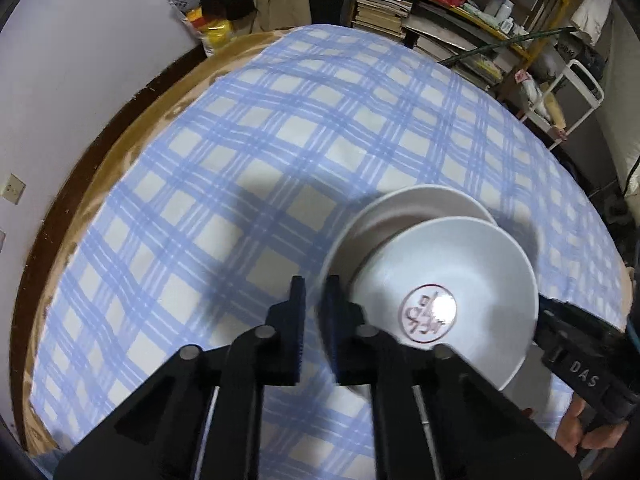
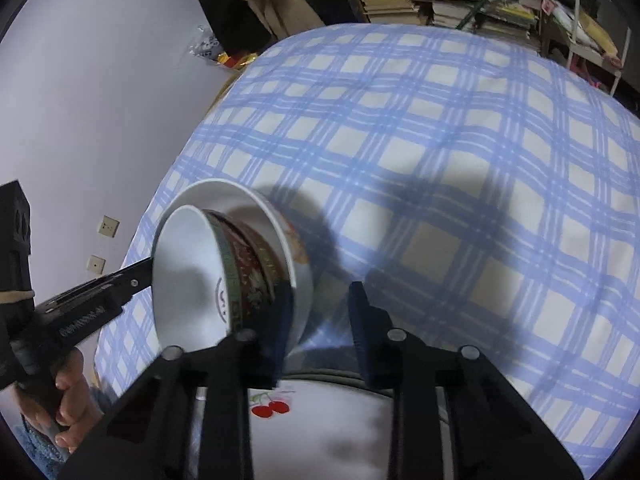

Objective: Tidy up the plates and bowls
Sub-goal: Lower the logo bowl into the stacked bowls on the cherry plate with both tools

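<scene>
Two nested bowls are held tilted above the blue checked tablecloth. The outer white bowl (image 1: 404, 216) holds an inner bowl (image 1: 460, 276) with a red seal mark on its white inside. In the right wrist view the inner bowl (image 2: 188, 276) shows a red and green patterned outside within the outer bowl (image 2: 248, 204). My left gripper (image 1: 314, 300) is shut on the outer bowl's rim; it appears at the left of the right wrist view. My right gripper (image 2: 320, 312) is open, just right of the bowls, above a white plate (image 2: 344, 432) with a cherry picture.
The round table's wooden edge (image 1: 132, 136) curves along the left. Shelves of books (image 1: 384, 8) and clutter stand behind the table. A yellow and red bag (image 1: 208, 28) lies on the floor by the wall.
</scene>
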`<state>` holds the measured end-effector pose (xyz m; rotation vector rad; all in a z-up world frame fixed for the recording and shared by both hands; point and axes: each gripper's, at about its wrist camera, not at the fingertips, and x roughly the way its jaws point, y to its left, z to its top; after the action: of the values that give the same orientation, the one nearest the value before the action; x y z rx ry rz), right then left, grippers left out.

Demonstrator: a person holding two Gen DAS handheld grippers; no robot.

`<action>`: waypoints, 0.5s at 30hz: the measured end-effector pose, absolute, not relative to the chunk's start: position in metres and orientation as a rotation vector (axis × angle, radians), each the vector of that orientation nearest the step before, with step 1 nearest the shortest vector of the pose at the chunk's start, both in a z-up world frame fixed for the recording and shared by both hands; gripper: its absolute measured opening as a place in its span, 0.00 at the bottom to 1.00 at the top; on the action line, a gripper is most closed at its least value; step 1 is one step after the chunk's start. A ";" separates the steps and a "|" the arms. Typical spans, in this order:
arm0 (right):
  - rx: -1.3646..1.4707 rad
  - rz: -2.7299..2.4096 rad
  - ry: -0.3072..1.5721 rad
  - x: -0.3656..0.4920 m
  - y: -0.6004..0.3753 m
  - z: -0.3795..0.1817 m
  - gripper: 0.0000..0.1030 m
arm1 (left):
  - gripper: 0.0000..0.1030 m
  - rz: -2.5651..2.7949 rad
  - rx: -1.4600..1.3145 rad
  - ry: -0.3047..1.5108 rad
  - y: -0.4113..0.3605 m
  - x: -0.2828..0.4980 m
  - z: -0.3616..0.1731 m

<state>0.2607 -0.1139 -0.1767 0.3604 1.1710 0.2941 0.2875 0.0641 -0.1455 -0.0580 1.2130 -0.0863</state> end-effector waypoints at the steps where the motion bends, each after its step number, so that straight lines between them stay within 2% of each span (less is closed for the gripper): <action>1: 0.382 0.295 1.180 0.262 -0.115 -0.178 0.20 | 0.04 -0.085 -0.068 1.217 0.065 0.288 -0.146; 5: 0.415 0.289 1.207 0.266 -0.116 -0.183 0.17 | 0.04 -0.092 -0.080 1.224 0.066 0.290 -0.148; 8: 0.411 0.288 1.211 0.267 -0.110 -0.182 0.09 | 0.04 -0.100 -0.093 1.233 0.067 0.292 -0.149; 15: 0.405 0.266 1.223 0.270 -0.106 -0.180 0.10 | 0.04 -0.102 -0.132 1.253 0.073 0.295 -0.153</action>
<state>0.2705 -0.1063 -0.1802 0.4048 1.2225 0.2665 0.2951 0.0726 -0.1535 -0.1323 1.2532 -0.1021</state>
